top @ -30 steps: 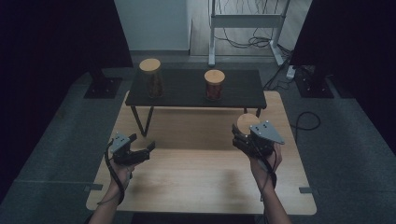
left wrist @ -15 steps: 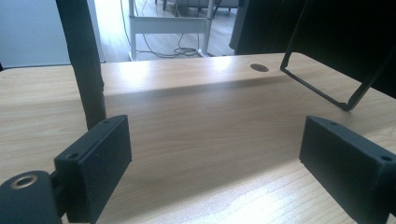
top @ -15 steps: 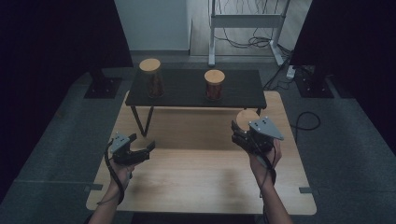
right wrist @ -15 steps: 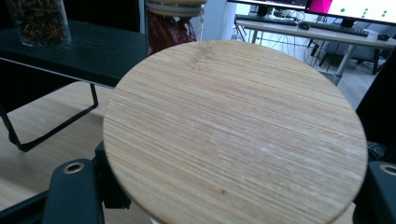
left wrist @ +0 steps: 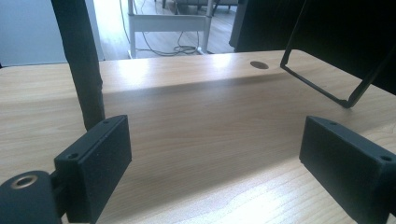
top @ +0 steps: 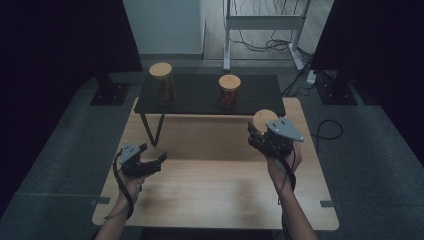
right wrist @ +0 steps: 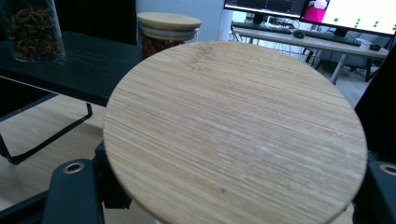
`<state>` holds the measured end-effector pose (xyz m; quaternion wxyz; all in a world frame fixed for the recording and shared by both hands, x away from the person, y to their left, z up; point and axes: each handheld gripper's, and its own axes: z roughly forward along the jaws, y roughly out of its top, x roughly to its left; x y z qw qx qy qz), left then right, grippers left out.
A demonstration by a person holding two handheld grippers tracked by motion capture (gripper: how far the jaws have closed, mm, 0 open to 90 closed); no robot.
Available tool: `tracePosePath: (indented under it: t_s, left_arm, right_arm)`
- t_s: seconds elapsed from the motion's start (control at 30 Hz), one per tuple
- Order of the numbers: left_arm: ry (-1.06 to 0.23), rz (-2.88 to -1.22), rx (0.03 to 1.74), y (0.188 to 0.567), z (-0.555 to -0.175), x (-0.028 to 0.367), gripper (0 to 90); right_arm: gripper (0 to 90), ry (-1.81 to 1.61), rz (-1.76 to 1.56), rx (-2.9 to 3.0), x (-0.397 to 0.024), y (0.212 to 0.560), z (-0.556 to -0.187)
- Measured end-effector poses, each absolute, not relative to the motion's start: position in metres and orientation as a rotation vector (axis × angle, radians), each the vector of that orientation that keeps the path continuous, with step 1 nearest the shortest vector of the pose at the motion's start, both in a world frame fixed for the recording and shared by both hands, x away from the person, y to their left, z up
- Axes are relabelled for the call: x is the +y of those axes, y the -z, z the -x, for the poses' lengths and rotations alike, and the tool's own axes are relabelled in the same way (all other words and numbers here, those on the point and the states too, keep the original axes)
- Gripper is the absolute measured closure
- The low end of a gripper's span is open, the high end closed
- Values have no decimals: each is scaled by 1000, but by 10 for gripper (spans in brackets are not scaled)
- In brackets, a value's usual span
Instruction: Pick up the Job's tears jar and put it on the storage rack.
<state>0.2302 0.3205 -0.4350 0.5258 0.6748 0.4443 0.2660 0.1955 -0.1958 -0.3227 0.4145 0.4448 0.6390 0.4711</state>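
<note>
A jar with a round bamboo lid (right wrist: pixel 233 135) sat clamped in the right tool (top: pixel 272 136), held above the far right part of the light wooden bench (top: pixel 215 200), near its right edge. In the right gripper view the lid's pale grain spread between the two black jaws, which pressed on the jar from either side. Three such lidded jars were in sight: the one gripped, and two standing well apart on a low black shelf (top: pixel 200 97) along the bench's far edge, a taller one (top: pixel 162 83) toward the shelf's left end holding dark star-shaped spices, and a shorter one (top: pixel 229 91) with reddish contents right of its middle. The left tool (top: pixel 150 161) hovered near the bench's left edge, its two jaws spread wide with nothing between them. Two hands held the tools, one each.
</note>
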Motion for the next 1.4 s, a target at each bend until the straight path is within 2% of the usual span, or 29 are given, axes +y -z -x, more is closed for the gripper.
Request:
tracePosePath:
  t_s: [1.4]
  left_arm:
    - [-628,-1639,1045,436,-232,315,86]
  right_arm:
    - [252,-1186,-1140,1572,-195,301,-230]
